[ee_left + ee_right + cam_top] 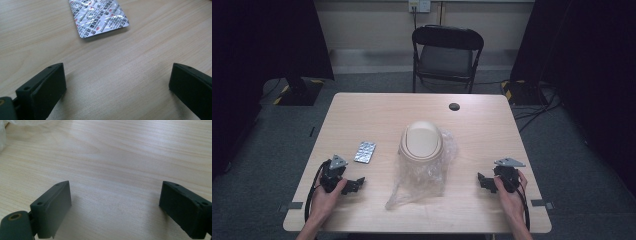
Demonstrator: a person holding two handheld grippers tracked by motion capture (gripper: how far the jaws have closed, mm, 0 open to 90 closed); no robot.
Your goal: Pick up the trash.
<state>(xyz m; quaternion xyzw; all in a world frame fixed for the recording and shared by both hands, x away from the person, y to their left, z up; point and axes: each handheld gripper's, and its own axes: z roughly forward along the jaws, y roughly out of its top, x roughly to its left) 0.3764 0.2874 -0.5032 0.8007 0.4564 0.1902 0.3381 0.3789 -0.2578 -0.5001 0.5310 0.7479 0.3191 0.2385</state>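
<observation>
**Worktop stock: two claws at rest, three items laid out**

High view. One pale wood worktop (377,107). One small beige bin with a domed lid (421,140), upright near the middle, standing on one clear plastic bag (419,182) that spills toward the near edge, apparently laid out ready as its liner. One foil pill sheet (365,152), flat, left of the bin and just ahead of the left claw (355,184), within easy reach. Right claw (482,181) sits well apart at the near right. Both rest on the wood, each in a hand. One empty folding chair (447,52) beyond.

Left gripper view. Jaws spread wide, nothing between; one pill sheet (98,15) straight ahead, untouched.

Right gripper view. Jaws spread wide over bare wood; one corner of the bag (3,132) at the far left.
</observation>
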